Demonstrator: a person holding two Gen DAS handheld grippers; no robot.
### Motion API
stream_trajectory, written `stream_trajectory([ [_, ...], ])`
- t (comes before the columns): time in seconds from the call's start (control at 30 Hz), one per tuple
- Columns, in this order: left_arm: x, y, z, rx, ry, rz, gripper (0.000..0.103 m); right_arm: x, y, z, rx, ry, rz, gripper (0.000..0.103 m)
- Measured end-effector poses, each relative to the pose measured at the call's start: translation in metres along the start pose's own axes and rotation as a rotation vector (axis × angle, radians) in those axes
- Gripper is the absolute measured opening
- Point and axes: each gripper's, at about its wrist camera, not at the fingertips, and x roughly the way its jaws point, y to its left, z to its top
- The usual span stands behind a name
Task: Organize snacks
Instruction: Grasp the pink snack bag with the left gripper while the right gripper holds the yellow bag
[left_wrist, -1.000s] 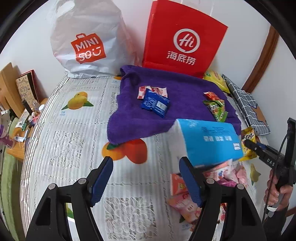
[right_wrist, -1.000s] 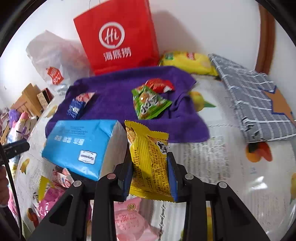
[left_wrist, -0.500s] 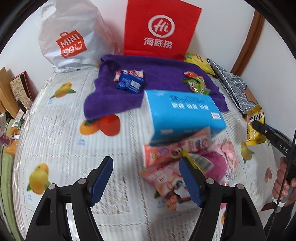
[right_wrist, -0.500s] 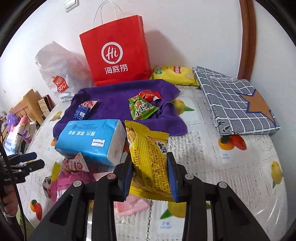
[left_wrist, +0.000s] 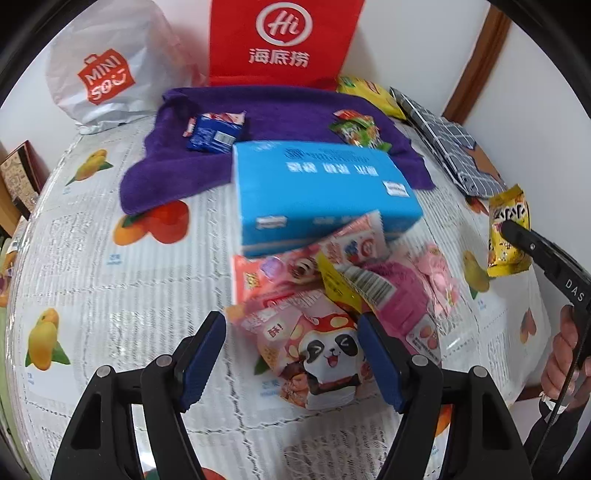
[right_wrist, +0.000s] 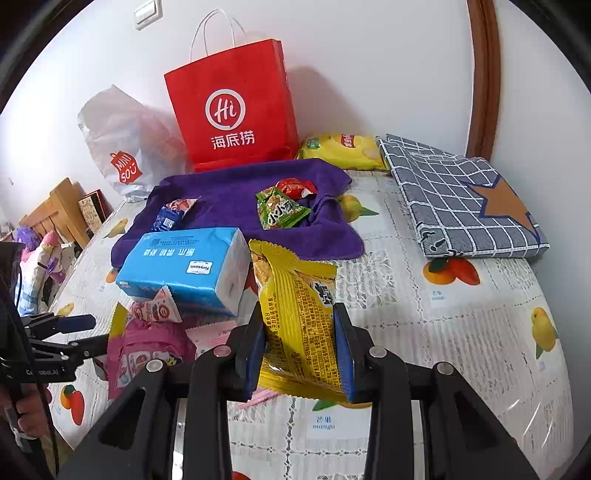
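My right gripper (right_wrist: 300, 350) is shut on a yellow snack packet (right_wrist: 299, 317), held above the table; the same yellow snack packet (left_wrist: 508, 229) shows at the right of the left wrist view. My left gripper (left_wrist: 291, 354) stands open above a pile of pink snack packets, a panda packet (left_wrist: 325, 358) between its fingers without touching them. A purple towel (right_wrist: 236, 195) lies further back with a blue packet (right_wrist: 168, 219) and a green packet (right_wrist: 280, 212) on it. A blue tissue pack (left_wrist: 317, 188) lies between towel and pile.
A red paper bag (right_wrist: 232, 107) and a white plastic bag (right_wrist: 122, 147) stand at the wall. A yellow chip bag (right_wrist: 343, 149) and a folded grey checked cloth (right_wrist: 465, 199) lie at the back right. The table (right_wrist: 461, 332) has a fruit-print cover.
My left gripper has moved right and down, from over bare cloth to over the pink snack pile. My right gripper has risen and pulled back, still holding the yellow packet.
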Motion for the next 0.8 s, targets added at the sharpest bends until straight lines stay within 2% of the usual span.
stream_trajectory([
  [0.23, -0.002, 0.001, -0.011, 0.016, 0.015, 0.033, 0.075, -0.005, 0.005, -0.004, -0.011, -0.01, 0.012, 0.034],
  [0.37, -0.001, 0.005, -0.016, 0.001, 0.027, 0.013, 0.075, -0.004, 0.01, -0.006, -0.02, -0.01, 0.026, 0.034],
  [0.57, 0.008, -0.01, -0.012, 0.017, 0.046, 0.0, 0.076, -0.005, 0.014, -0.007, -0.038, -0.011, 0.032, 0.034],
  [0.8, 0.028, -0.017, -0.006, 0.004, 0.085, 0.037, 0.076, -0.007, 0.004, -0.01, -0.019, -0.007, 0.025, 0.034],
])
